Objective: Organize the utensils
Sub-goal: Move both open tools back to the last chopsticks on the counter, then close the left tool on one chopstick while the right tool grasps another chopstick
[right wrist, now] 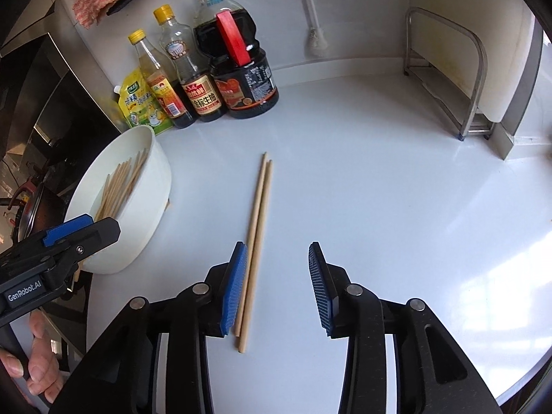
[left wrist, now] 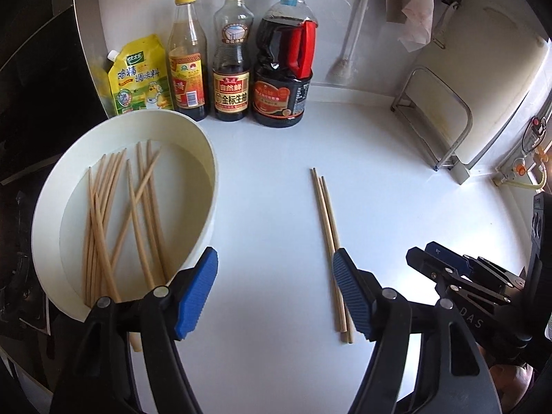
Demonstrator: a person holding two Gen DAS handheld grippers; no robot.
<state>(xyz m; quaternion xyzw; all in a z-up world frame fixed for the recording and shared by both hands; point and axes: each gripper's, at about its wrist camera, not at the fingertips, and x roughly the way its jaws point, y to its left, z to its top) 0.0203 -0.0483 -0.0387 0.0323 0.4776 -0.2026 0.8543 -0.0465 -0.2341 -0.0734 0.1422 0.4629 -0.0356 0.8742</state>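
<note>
Right gripper [right wrist: 277, 286]: jaws apart, nothing grasped. Left gripper [left wrist: 274, 293]: likewise released. White bowl [left wrist: 207, 158]: landmark, holds loose chopsticks. Chopstick pair [right wrist: 257, 238]: on counter right of bowl, beside right gripper's left pad; advise straddling both sticks mid-length before clenching.
</note>
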